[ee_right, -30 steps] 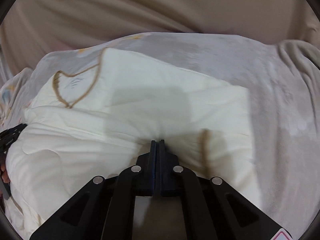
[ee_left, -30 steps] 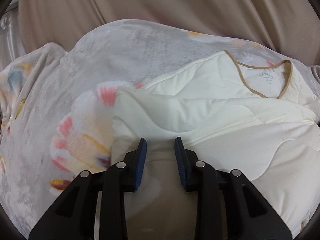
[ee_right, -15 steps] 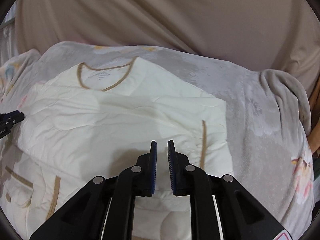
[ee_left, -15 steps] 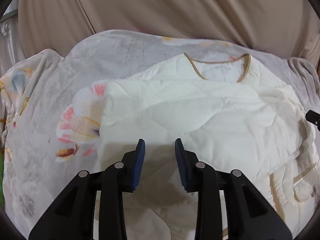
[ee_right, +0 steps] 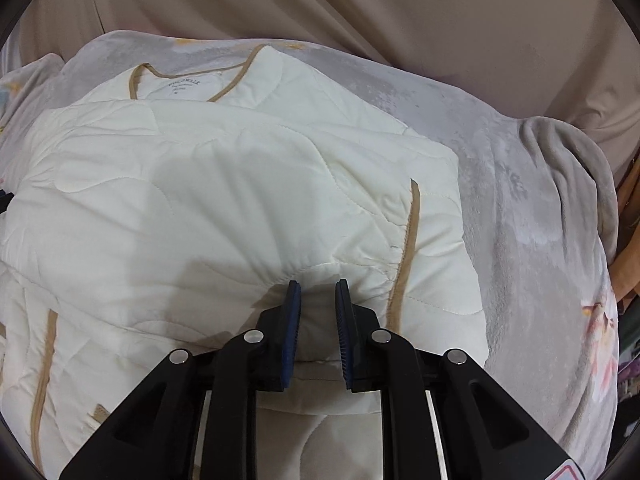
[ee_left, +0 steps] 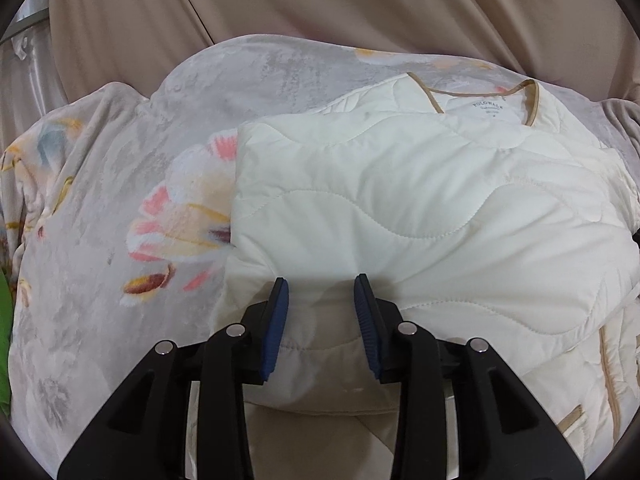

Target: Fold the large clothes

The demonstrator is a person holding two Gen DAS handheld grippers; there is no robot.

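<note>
A cream quilted jacket (ee_left: pixel 420 200) with tan trim lies on a grey floral blanket (ee_left: pixel 120 184). It is partly folded, with a layer laid over its body and the tan collar (ee_left: pixel 480 100) showing at the far side. My left gripper (ee_left: pixel 320 280) is open, its blue pads at the folded layer's near edge with fabric between them. In the right wrist view the same jacket (ee_right: pixel 224 200) fills the middle. My right gripper (ee_right: pixel 318 283) is open at the near edge of the fold, beside a tan trim strip (ee_right: pixel 408 240).
The blanket (ee_right: pixel 520 216) covers a raised surface and bunches in a fold at the far right (ee_right: pixel 568 152). Beige curtain fabric (ee_left: pixel 320 8) hangs behind. A metal rail (ee_left: pixel 24 40) shows at far left. An orange-brown object (ee_right: pixel 630 240) stands at the right edge.
My right gripper was shut on the jacket fabric one second ago and has opened, letting it go. Both grippers have drawn back from the jacket. The left stayed open.
</note>
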